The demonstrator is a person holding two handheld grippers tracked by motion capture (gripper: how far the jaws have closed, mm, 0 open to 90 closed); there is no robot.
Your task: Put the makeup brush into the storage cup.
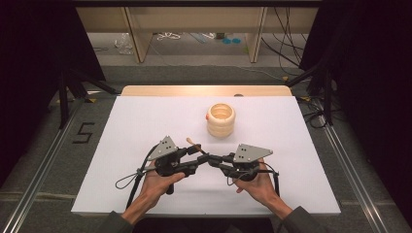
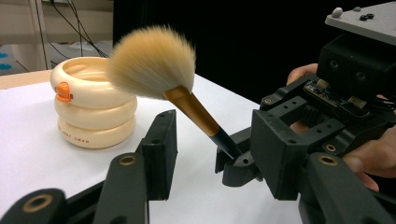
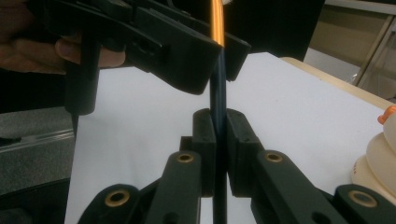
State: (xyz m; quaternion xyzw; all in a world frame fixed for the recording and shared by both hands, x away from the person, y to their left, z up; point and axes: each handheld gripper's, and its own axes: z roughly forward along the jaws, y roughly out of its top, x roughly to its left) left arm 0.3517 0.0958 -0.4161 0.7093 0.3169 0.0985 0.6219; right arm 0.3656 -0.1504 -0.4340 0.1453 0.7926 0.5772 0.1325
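We hold a makeup brush (image 2: 187, 100) above the white table (image 1: 145, 126) between our two grippers, just this side of a cream ribbed holder (image 1: 221, 119) with an orange tab. The right gripper (image 3: 220, 154) has its jaws pressed together on the brush's dark handle, as its own view shows, with the gold collar and pale bristles rising away from it. The left gripper (image 2: 212, 149) comes in from the opposite side; its jaws stand apart on either side of the handle, and we cannot tell whether either pad touches it. In the high view our hands meet at the middle of the table, the holder standing upright a little beyond them.
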